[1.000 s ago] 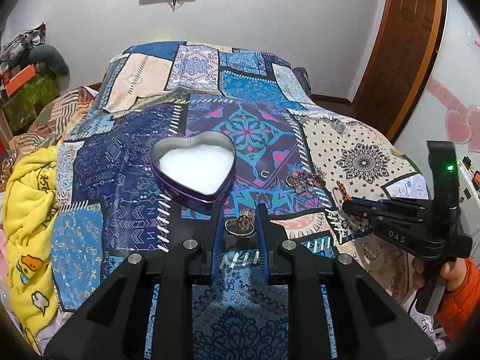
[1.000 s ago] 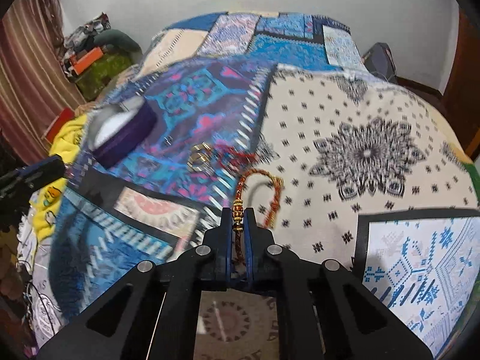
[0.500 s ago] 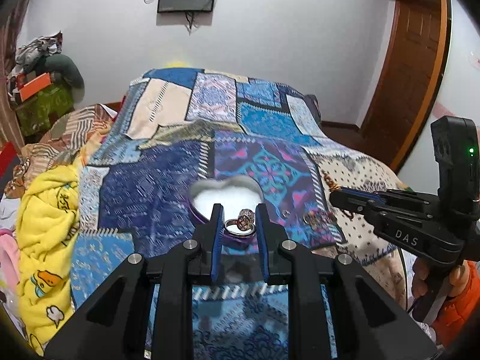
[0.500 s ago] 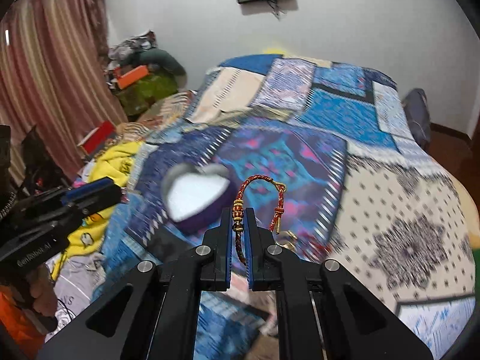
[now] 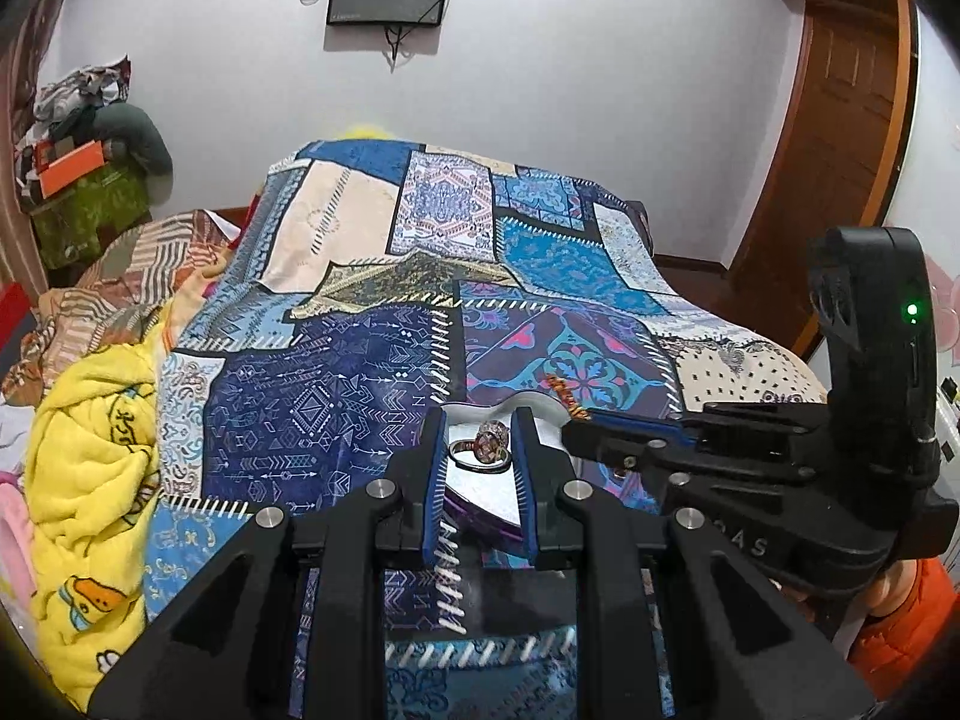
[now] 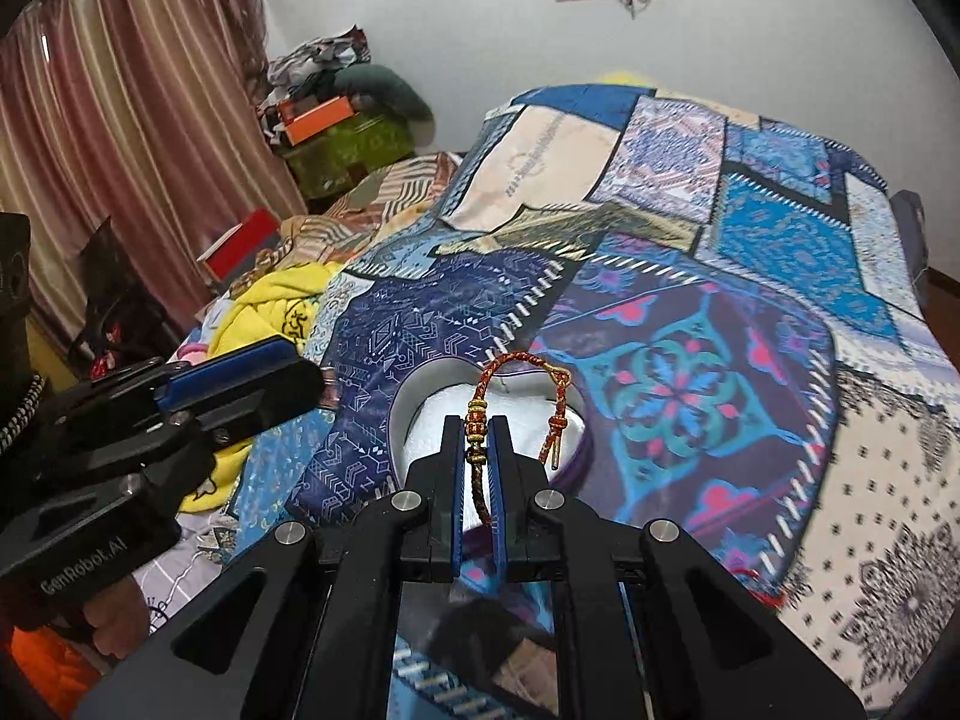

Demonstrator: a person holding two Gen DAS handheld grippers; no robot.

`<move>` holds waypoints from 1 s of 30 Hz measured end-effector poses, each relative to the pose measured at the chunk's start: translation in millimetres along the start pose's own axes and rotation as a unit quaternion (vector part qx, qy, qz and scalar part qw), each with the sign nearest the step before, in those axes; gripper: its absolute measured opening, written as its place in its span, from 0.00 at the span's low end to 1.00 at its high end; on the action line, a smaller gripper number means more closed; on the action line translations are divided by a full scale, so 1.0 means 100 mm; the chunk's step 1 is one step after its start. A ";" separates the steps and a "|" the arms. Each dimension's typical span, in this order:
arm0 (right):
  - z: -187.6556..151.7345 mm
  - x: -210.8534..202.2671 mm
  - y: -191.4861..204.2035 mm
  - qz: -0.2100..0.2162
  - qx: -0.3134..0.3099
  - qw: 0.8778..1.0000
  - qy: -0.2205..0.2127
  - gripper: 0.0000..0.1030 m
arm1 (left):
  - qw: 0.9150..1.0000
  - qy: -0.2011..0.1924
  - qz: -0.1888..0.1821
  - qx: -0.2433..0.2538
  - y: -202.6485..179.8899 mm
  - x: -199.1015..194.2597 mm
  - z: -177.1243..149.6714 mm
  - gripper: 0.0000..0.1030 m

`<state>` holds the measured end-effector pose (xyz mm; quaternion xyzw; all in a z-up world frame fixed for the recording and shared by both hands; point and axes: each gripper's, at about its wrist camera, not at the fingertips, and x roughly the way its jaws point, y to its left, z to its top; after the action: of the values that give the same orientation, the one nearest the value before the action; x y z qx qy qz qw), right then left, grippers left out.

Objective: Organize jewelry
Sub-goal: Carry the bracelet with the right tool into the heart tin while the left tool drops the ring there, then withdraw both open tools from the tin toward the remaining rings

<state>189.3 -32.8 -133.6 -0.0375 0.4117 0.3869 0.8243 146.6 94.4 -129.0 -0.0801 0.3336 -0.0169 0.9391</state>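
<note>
Left wrist view: your left gripper (image 5: 479,443) pinches a stone-set ring (image 5: 485,447) between its fingertips, directly above the heart-shaped tin (image 5: 543,407). Your right gripper (image 6: 477,443) is clamped on a braided red bracelet (image 6: 521,397), its loop hanging over the tin's white lining ahead.

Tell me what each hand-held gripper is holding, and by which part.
Left hand-held gripper: ring, pinched across its band. Right hand-held gripper: braided bracelet, gripped at its beads.
</note>
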 end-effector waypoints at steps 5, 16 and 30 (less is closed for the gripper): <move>0.03 0.13 -0.05 0.009 0.002 1.000 0.022 0.06 | 1.000 0.018 -0.008 -0.012 0.08 0.22 -0.01 0.19; 0.01 0.20 -0.05 0.004 -0.012 0.999 0.039 0.06 | 0.999 0.046 -0.013 -0.012 0.10 0.53 -0.03 0.19; -0.01 0.09 -0.16 -0.005 0.013 0.999 0.049 0.25 | 0.998 0.057 -0.009 -0.015 0.09 0.53 -0.03 0.28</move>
<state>202.3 -38.9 -144.3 -0.0480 0.4564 0.3746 0.8056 185.5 98.6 -165.4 -0.0957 0.3862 -0.0247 0.9171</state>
